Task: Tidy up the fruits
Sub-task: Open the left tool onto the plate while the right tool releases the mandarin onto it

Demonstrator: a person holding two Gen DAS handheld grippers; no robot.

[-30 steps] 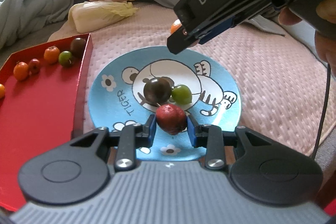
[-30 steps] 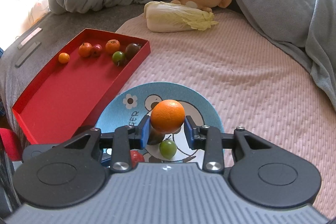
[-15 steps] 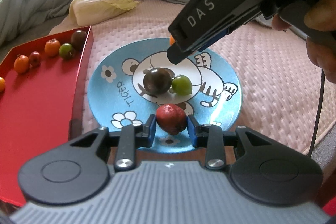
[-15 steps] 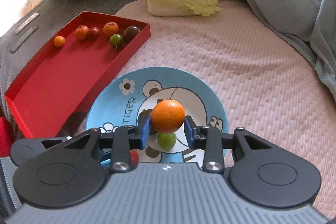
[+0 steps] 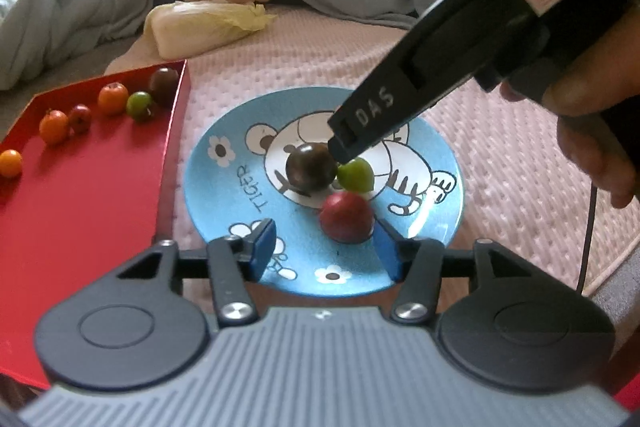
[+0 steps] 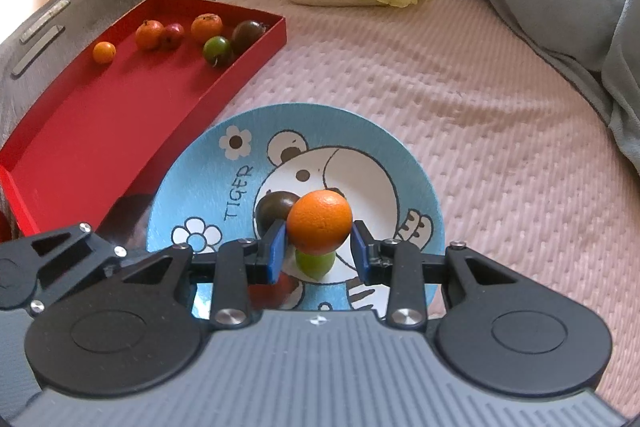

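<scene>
The left gripper (image 5: pixel 324 247) let go of the red fruit (image 5: pixel 346 217) since a moment before; its jaws were opening, with the fruit between them but only just beside one pad. The right gripper (image 6: pixel 318 247) came lower and was clamped on a round, bright orange fruit (image 6: pixel 320 222) above the blue tiger plate (image 6: pixel 200 195). On the plate lay the red fruit, a dark brown fruit (image 5: pixel 311 167) and a small green fruit (image 5: pixel 356 175). The red tray (image 6: pixel 100 131) beside the plate held six little fruits at its far end
</scene>
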